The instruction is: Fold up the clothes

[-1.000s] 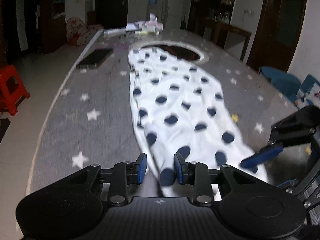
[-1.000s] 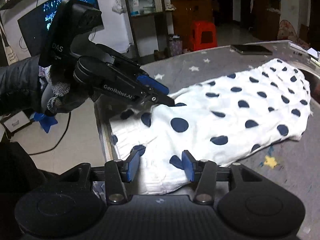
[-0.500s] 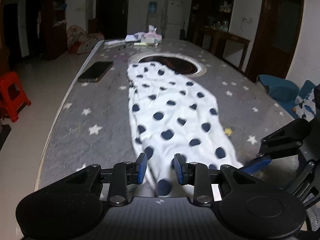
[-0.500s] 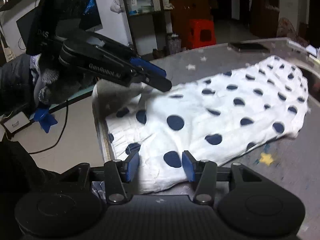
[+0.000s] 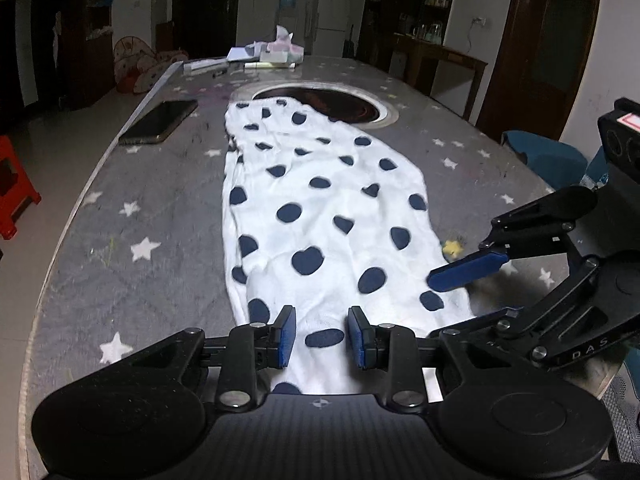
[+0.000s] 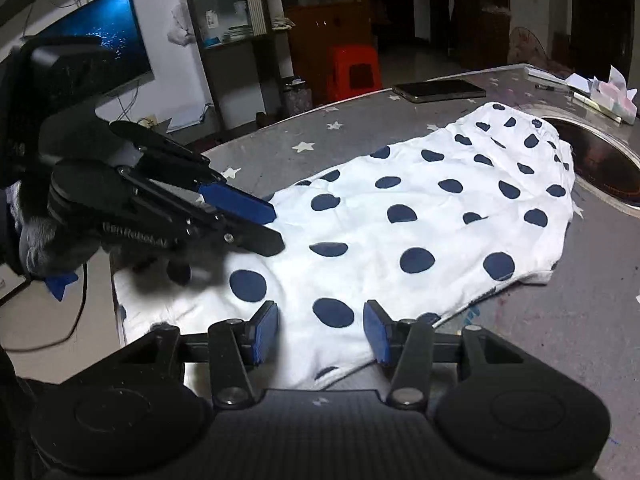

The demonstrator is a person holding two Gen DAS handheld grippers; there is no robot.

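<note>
A white garment with navy dots (image 5: 332, 216) is lying lengthwise down the star-patterned table (image 5: 132, 216), its near end hanging over the near edge. Compared with a second ago, it is lying flatter. Both the left gripper (image 5: 322, 338) and right gripper (image 6: 318, 332) are standing part-open, cloth between unpressing pads.

Bare tabletop (image 5: 160, 216) flanks the garment (image 5: 320, 208); phone (image 5: 160, 120) and, seemingly, papers (image 5: 256, 56) crowd the far end.

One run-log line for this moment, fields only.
step: fold start | cloth: flat on table | left gripper: open over near edge | right gripper: open over near edge | phone: beside cloth
</note>
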